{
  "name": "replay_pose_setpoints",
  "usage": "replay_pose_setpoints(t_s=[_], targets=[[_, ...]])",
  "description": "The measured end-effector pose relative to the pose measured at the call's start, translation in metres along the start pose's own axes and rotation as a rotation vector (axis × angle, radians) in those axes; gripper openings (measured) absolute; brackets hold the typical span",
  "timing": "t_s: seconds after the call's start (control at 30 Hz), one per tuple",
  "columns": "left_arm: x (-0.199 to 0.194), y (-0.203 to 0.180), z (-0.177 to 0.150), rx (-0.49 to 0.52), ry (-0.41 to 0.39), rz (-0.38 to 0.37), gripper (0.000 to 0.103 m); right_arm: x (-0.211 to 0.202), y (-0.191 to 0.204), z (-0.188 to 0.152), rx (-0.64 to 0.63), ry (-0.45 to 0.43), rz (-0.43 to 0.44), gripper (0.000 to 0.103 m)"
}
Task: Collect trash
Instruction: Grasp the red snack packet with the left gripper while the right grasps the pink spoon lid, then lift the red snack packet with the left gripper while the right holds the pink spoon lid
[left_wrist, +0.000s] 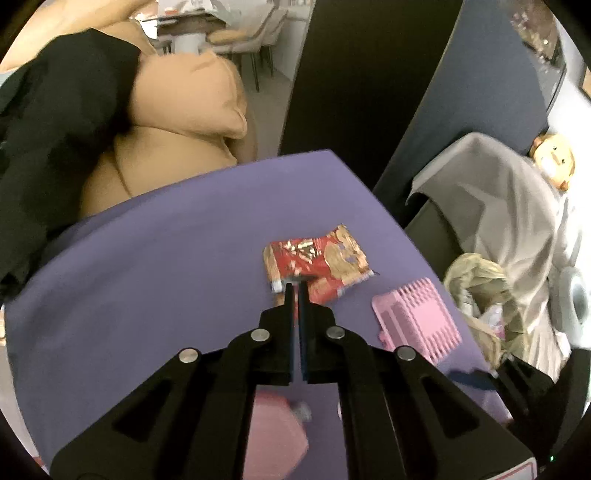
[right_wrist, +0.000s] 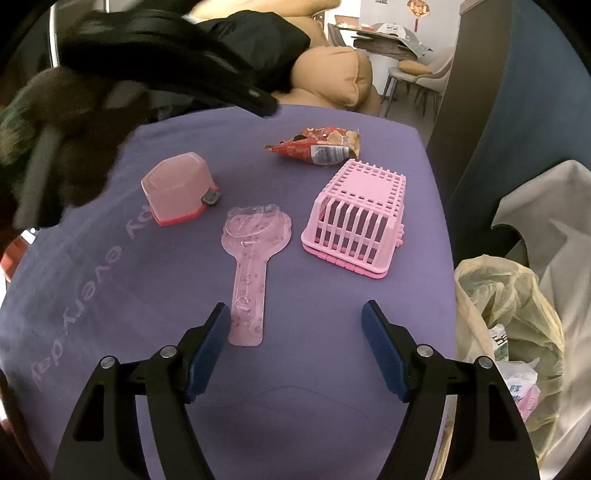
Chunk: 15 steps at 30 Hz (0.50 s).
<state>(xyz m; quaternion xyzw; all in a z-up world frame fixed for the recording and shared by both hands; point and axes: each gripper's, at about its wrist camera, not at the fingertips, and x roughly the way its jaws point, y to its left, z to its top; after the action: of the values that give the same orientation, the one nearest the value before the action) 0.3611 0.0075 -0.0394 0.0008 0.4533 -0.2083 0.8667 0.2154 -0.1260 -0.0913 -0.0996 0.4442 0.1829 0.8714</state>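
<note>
A red and gold snack wrapper (left_wrist: 317, 264) lies on the purple cloth (left_wrist: 166, 258). My left gripper (left_wrist: 297, 282) hangs just above the wrapper's near edge with its jaws together; no hold on the wrapper shows. In the right wrist view the same wrapper (right_wrist: 317, 147) lies at the far side of the cloth, and the left gripper's black body (right_wrist: 166, 59) hangs above it at the upper left. My right gripper (right_wrist: 293, 314) is open and empty above the cloth's near part. A clear pink spoon-shaped blister pack (right_wrist: 251, 258) lies just beyond its left finger.
An upturned pink basket (right_wrist: 356, 221) stands right of the blister pack; it also shows in the left wrist view (left_wrist: 417, 321). A pink lidded box (right_wrist: 177, 192) sits at the left. A yellowish trash bag (right_wrist: 506, 314) hangs open off the cloth's right edge. Tan cushions (left_wrist: 184, 110) lie behind.
</note>
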Motion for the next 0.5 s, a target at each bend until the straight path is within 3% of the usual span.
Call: replay_pose_setpoints(t_s=[0.1, 0.27, 0.37, 0.43, 0.5], targets=[[-0.021, 0.005, -0.013, 0.008, -0.018, 0.028, 0.002, 0.002, 0.001, 0.002, -0.009, -0.002, 0.014, 0.069], [-0.038, 0.019, -0.024, -0.004, -0.028, 0.049, 0.002, 0.01, 0.009, 0.018, -0.058, 0.0, 0.057, 0.047], [-0.04, 0.028, -0.027, -0.035, -0.034, 0.018, 0.007, 0.018, 0.013, 0.029, -0.089, 0.009, 0.07, 0.037], [-0.04, 0.032, -0.026, -0.048, -0.044, -0.004, 0.019, 0.02, 0.016, 0.034, -0.108, 0.02, 0.072, 0.022], [-0.035, 0.034, -0.023, -0.06, -0.054, -0.038, 0.03, 0.017, 0.012, 0.033, -0.086, 0.027, 0.084, 0.019]])
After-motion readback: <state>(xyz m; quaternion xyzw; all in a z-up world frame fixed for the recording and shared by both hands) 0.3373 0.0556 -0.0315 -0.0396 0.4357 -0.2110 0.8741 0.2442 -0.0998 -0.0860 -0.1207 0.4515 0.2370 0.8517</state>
